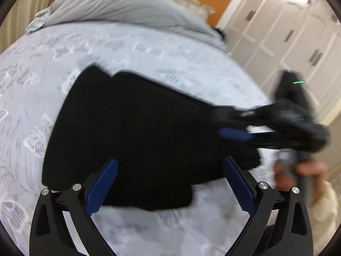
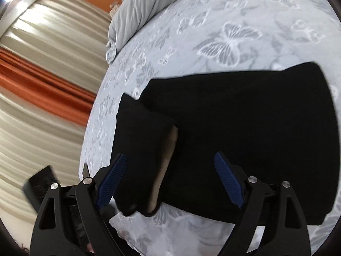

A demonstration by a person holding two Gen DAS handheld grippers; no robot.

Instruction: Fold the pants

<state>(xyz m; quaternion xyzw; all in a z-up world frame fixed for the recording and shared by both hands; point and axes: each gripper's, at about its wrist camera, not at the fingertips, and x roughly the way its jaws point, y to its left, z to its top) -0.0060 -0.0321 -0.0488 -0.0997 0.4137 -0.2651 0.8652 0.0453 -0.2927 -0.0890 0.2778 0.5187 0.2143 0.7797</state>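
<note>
Your left gripper point(image 1: 170, 183) sits at six o'clock of its own view with its blue-padded fingers point(image 1: 102, 189) spread wide and nothing between them, hovering just above the near edge of the black pants point(image 1: 136, 132). Those pants lie folded into a compact dark slab on the pale butterfly-print bedspread point(image 1: 53, 64), filling the middle of the frame, with a stepped corner toward eleven o'clock. At three o'clock your right gripper point(image 1: 236, 125) reaches in, blurred, one blue pad over the far-right end of the fabric; whether it touches the cloth cannot be told here, though a light gap shows between its fingers. Your right hand point(image 1: 302, 172) grips its handle near four o'clock. Farther off, a grey pillow point(image 1: 119, 6) lies at twelve o'clock, and white panelled wardrobe doors point(image 1: 283, 27) rise at two o'clock. From the right wrist camera, your right gripper point(image 2: 170, 181) is likewise spread, empty, poised over the near hem of the pants point(image 2: 245, 128), which span from centre to three o'clock, a narrower folded flap at about seven o'clock showing a tan lining point(image 2: 168, 162). Beyond, the bedspread point(image 2: 213, 32) runs to twelve o'clock, the pillow point(image 2: 138, 4) lies at eleven o'clock, and cream curtains with an orange band point(image 2: 42, 81) hang at nine o'clock.
</note>
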